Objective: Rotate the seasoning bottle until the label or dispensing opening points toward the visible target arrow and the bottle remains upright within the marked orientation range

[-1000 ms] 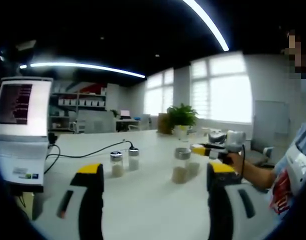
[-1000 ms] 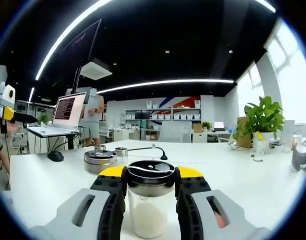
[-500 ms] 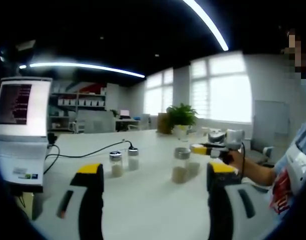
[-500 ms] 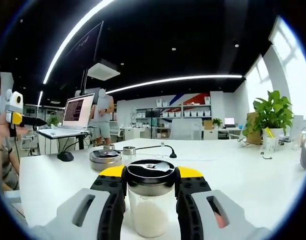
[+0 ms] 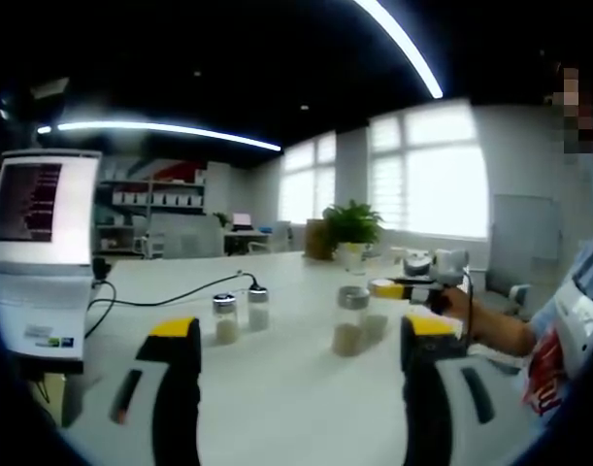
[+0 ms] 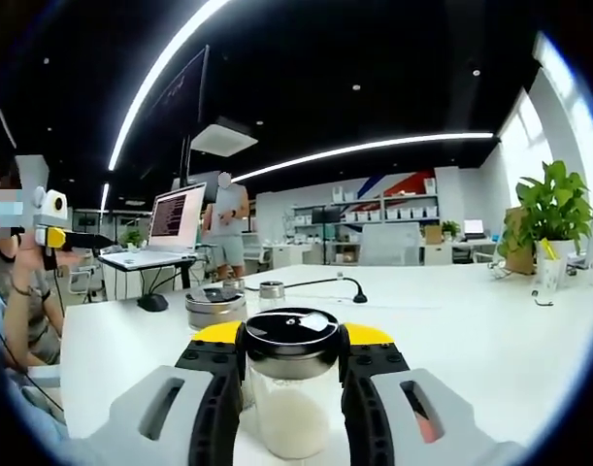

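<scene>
Tipping is looking like the main risk: the right gripper (image 6: 292, 388) is pinching the bottle (image 6: 291, 393) below its cap, upright on the table (image 6: 451, 335), jars (image 6: 216, 307) just behind. The left gripper (image 5: 296, 388) is hovering spread, holding nothing. No arrow is showing.

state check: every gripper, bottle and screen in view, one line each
right gripper: shut on seasoning bottle
seasoning bottle: upright, lid on, held between the jaws
left gripper: open, holding nothing
two small bottles: upright on the table, capped
laptop: open, screen lit
potted plant: upright on the table
</scene>
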Motion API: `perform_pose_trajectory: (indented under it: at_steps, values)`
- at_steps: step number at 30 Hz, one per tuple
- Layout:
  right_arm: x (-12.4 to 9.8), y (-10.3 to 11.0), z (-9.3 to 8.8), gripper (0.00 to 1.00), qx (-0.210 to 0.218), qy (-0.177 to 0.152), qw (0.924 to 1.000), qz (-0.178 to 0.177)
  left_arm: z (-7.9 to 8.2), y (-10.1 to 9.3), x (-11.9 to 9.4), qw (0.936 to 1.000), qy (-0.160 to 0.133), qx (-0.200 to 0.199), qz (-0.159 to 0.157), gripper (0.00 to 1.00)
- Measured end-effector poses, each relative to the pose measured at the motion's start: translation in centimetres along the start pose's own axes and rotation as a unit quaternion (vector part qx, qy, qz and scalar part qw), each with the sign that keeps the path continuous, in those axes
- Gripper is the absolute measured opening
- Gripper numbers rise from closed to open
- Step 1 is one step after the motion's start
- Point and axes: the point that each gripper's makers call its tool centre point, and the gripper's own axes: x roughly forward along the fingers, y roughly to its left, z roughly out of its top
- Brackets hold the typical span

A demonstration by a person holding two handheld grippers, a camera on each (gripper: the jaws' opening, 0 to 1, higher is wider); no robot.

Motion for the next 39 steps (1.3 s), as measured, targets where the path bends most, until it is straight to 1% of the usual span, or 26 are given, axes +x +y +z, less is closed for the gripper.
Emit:
perform_pose_trajectory:
  at_steps: [9, 16, 21, 29, 33, 39]
  values:
    - [0.14, -0.01, -0.01, 0.37, 0.004, 0.01, 0.9992, 0.038, -0.06, -0.1, 0.09, 1.0, 0.001, 0.0, -0.002, 0.9]
    - [0.22, -0.05, -0.07, 0.37, 0.008, 0.022, 0.9969, 0.075, 0.04, -0.08, -0.04, 1.0, -0.001, 0.0, 0.0, 0.9]
    - [0.2, 0.04, -0.1, 0.37, 0.009, 0.028, 0.9953, 0.092, 0.04, -0.13, -0.04, 1.0, 0.0, 0.001, -0.001, 0.9]
    - [0.12, 0.22, -0.15, 0.37, 0.01, 0.041, 0.9909, 0.128, 0.08, -0.08, -0.08, 1.0, -0.001, 0.001, 0.001, 0.9]
    - [0.11, 0.23, -0.21, 0.37, 0.011, 0.051, 0.9864, 0.155, 0.1, -0.1, -0.04, 1.0, -0.001, 0.0, 0.0, 0.9]
    - [0.06, 0.3, -0.28, 0.37, 0.011, 0.06, 0.9805, 0.187, 0.19, -0.05, -0.05, 1.0, -0.001, 0.0, 0.0, 0.9]
